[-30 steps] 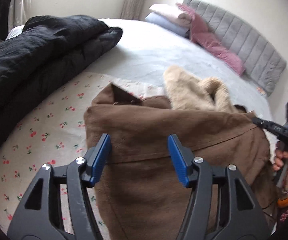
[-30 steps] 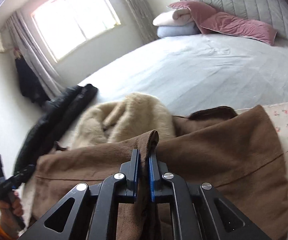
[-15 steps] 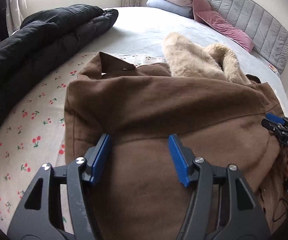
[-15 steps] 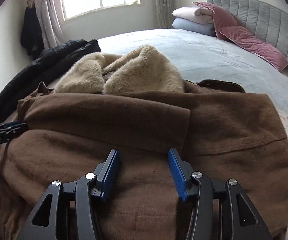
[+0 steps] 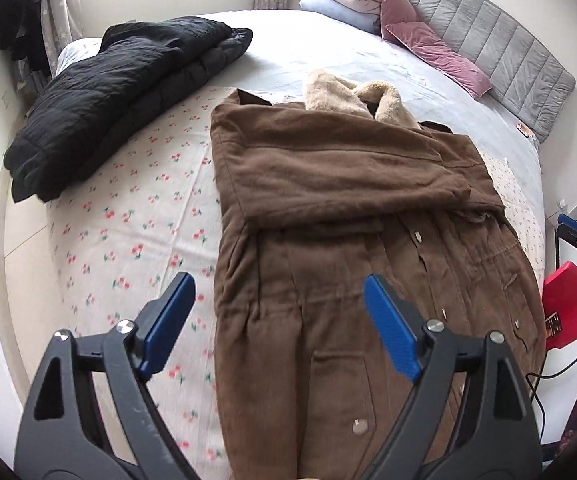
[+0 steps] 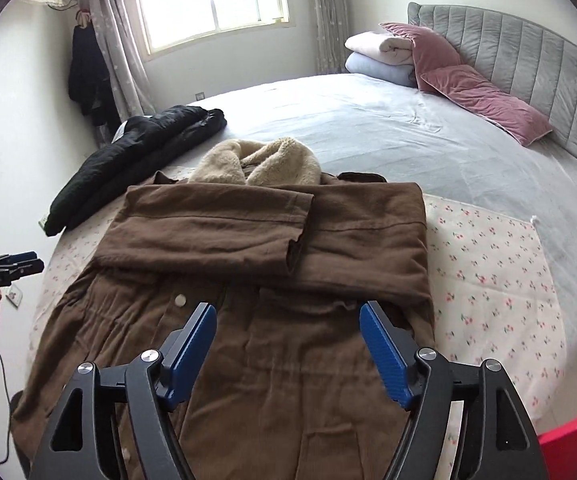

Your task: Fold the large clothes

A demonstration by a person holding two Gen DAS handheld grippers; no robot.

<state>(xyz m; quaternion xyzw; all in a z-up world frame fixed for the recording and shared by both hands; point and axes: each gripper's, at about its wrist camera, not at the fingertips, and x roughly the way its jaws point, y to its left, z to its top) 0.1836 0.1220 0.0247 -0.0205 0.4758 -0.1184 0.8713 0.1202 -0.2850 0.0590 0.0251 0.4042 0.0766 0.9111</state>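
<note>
A brown coat point(image 5: 348, 184) with a cream fleece hood point(image 5: 352, 96) lies flat on the bed, front up. Both sleeves are folded across its chest point(image 6: 208, 232). My left gripper point(image 5: 278, 292) hangs above the coat's lower left part, jaws opening, with nothing between them. My right gripper point(image 6: 288, 320) hovers over the coat's point(image 6: 268, 360) lower half, jaws also opening and empty. Each gripper shows at the edge of the other's view: the right gripper point(image 5: 568, 229) and the left gripper point(image 6: 28, 263), held in a hand.
The coat rests on a cherry-print sheet point(image 5: 128, 220) over a grey-blue bedspread point(image 6: 408, 132). A black padded jacket point(image 5: 120, 92) lies folded at the far left. Pink pillows point(image 5: 428, 40), folded blankets point(image 5: 340, 4) and a grey headboard point(image 5: 508, 60) stand behind. A red object point(image 5: 560, 308) sits at the right.
My right gripper let go of the brown sleeve and opened. Both grippers pulled back and up from the coat, and the left jaws spread wider. The sleeve now lies across the chest.
</note>
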